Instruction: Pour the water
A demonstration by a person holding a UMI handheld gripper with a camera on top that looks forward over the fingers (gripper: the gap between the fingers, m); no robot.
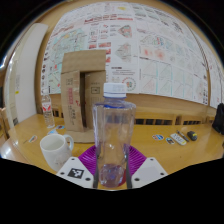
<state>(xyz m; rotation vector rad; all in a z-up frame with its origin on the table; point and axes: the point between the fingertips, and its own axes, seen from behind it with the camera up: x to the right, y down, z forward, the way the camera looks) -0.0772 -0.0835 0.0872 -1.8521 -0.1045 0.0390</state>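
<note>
A clear plastic bottle with a pale cap stands upright between my fingers. Its base sits low between the purple pads. My gripper is shut on the bottle, with a pad pressing on each side of its lower part. A white mug stands on the wooden table, just left of the bottle and a little beyond the left finger. I cannot tell how much water is in the bottle.
A tall cardboard box stands behind the bottle and mug. Small objects lie on the table's far right, with a dark thing beyond them. Printed sheets cover the wall behind.
</note>
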